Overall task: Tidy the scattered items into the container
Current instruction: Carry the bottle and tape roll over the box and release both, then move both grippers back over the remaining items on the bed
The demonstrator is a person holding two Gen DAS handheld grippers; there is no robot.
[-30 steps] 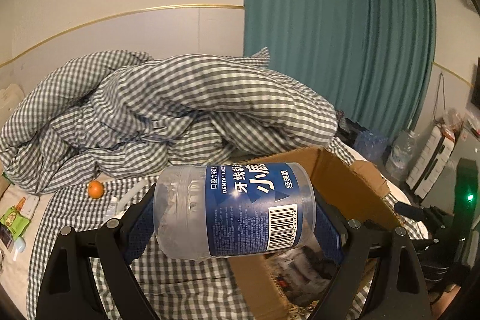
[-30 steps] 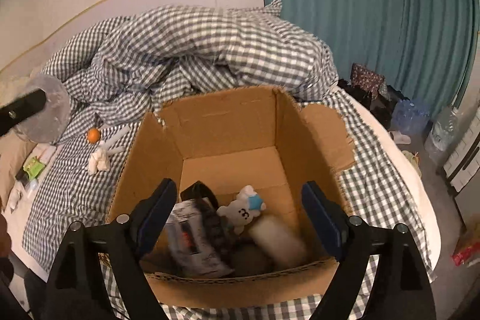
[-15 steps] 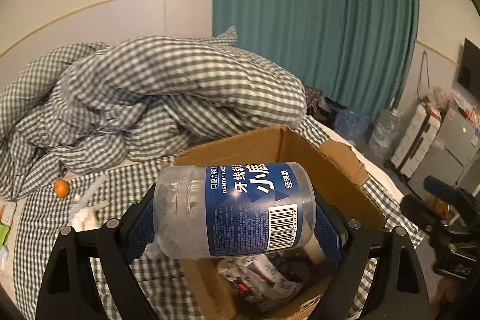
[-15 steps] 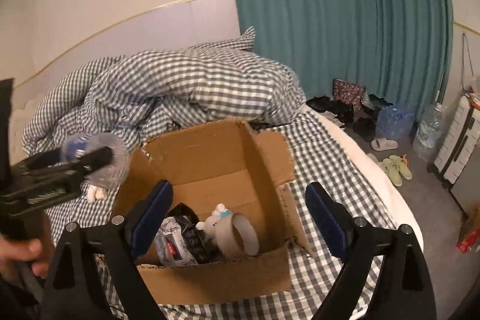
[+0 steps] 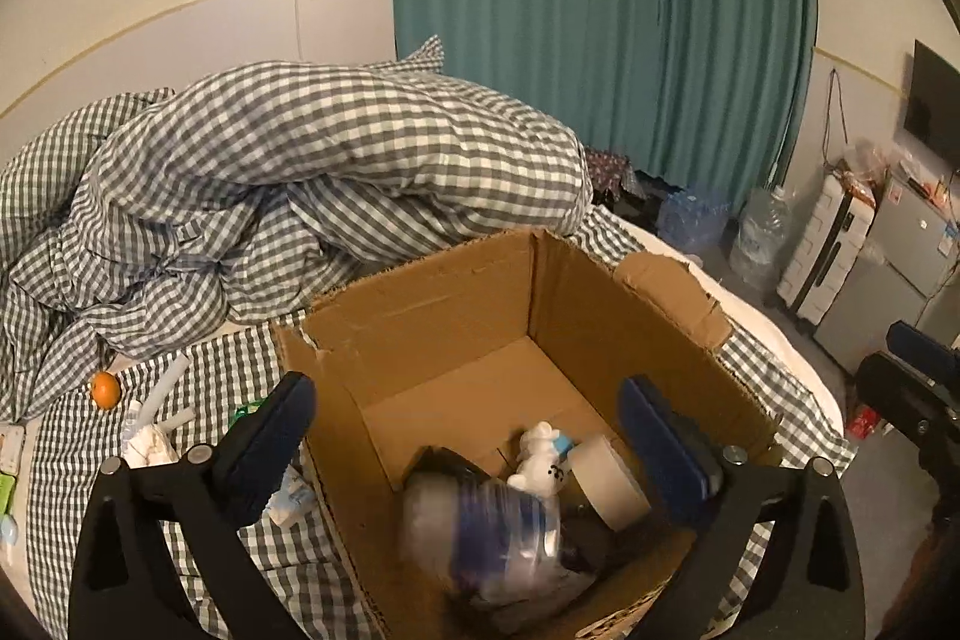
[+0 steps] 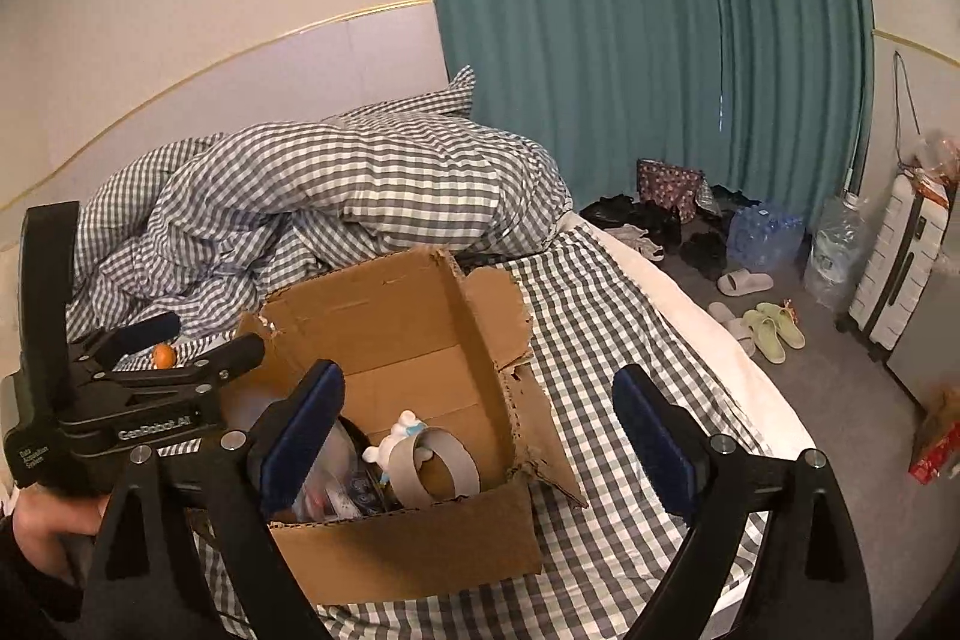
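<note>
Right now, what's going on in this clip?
A person is tidying a bed into a cardboard box. The left gripper is opening over the box with nothing between its jaws; a blurred jar lies inside beside a tape roll and a toy. The right gripper is open and empty. An orange waits on the sheet.

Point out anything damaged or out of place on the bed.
The brown cardboard box has ragged, torn flaps and rim. A small orange fruit and white packets lie loose on the checked sheet beside it, not in the box.
</note>
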